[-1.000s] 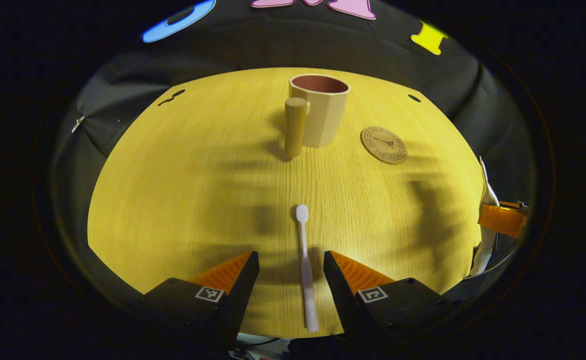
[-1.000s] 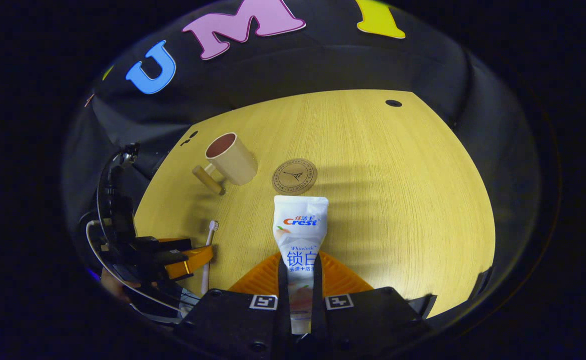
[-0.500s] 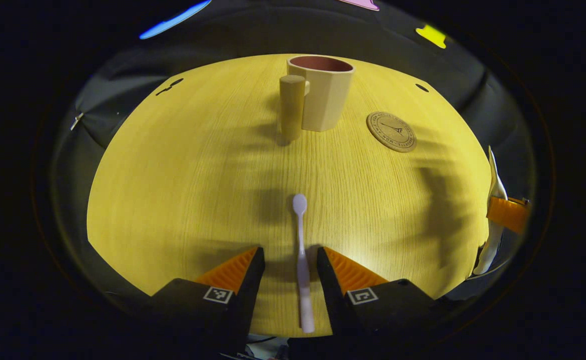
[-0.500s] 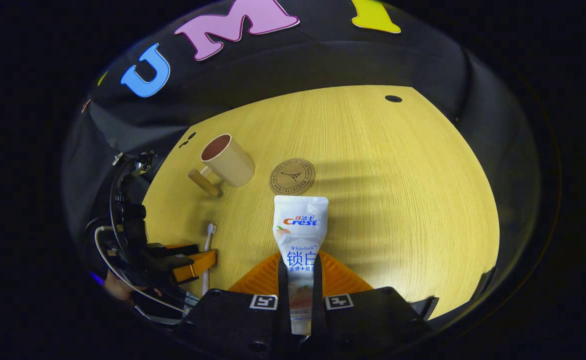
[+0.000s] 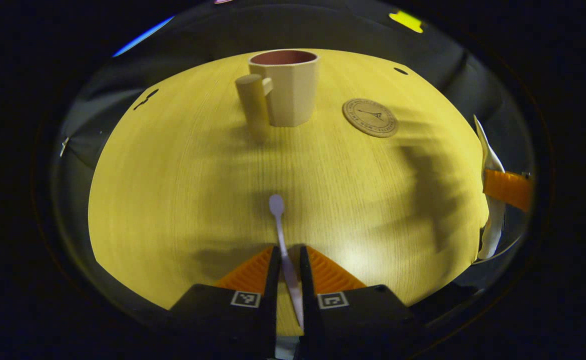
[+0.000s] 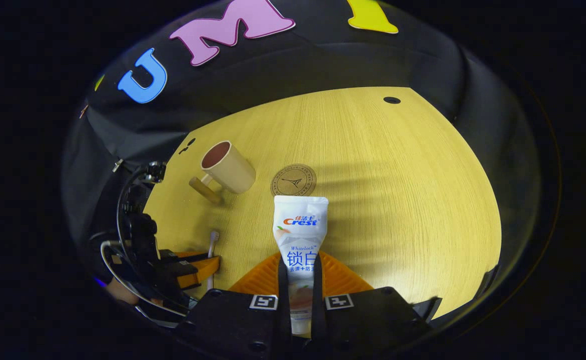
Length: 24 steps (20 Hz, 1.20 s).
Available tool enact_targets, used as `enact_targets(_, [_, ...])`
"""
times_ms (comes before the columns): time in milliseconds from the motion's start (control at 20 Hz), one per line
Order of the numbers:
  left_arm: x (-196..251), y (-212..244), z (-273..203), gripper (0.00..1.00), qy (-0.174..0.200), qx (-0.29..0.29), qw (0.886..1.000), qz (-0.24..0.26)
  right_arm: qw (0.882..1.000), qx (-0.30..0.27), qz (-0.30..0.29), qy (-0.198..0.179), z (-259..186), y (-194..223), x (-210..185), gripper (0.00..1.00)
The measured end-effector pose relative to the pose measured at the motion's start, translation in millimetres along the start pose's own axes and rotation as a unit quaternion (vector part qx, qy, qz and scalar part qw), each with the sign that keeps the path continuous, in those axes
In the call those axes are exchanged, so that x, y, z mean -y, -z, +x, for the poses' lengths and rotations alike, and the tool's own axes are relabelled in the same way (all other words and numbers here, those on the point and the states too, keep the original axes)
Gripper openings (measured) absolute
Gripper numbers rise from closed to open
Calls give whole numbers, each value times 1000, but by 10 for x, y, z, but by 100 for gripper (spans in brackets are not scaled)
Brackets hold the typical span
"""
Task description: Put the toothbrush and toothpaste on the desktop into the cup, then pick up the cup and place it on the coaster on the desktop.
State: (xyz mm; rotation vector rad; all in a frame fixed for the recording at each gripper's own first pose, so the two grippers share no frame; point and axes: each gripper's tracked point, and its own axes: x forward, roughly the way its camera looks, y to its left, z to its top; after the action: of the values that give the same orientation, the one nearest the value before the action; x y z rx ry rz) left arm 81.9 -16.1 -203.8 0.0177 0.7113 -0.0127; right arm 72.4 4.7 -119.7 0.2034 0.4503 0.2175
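Observation:
A pale toothbrush [image 5: 281, 240] points away from me toward the cup, and my left gripper [image 5: 287, 260] is shut on its handle low over the wooden desktop [image 5: 182, 165]. The beige cup [image 5: 287, 87] with a thick wooden handle stands upright at the far side. A round brown coaster [image 5: 370, 117] lies to its right. In the right gripper view, my right gripper [image 6: 300, 267] is shut on a white toothpaste tube [image 6: 300, 230], held above the desktop near the coaster [image 6: 294, 180]. The cup [image 6: 227, 167], the toothbrush [image 6: 212, 245] and the left gripper [image 6: 192, 262] show at the left there.
Black cloth walls surround the round desktop [image 6: 398, 200]. Small dark holes [image 5: 401, 71] sit near its far edge. The right gripper with the tube [image 5: 498, 200] shows at the right rim of the left gripper view. Cables [image 6: 122, 240] trail from the left gripper.
My left gripper's fingers have closed from wide apart onto the toothbrush handle. The view has shifted a little, the cup now left of centre. The right gripper keeps holding the toothpaste.

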Motion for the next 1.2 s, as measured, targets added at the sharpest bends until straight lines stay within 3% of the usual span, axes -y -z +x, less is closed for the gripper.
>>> enact_targets(50, [8,8,17,14,-4,10,1000,-4,1000,3,0,0,2,-19,-18,19])
enact_targets(200, [8,-34,2,7,15,34,999,-22,1000,27,-1,-4,-23,-157,-83,19])
enact_targets(450, [-174,-88,-228,6,48,72,992,-88,994,108,-10,-26,-113,-655,-341,19])
enact_targets(750, [-259,-244,-775,6,104,132,980,-109,974,211,2,-82,-63,-1409,-964,19])
enact_targets(1200, [-465,-7,-1143,6,100,167,975,-105,942,306,14,-138,378,-2287,-1613,19])
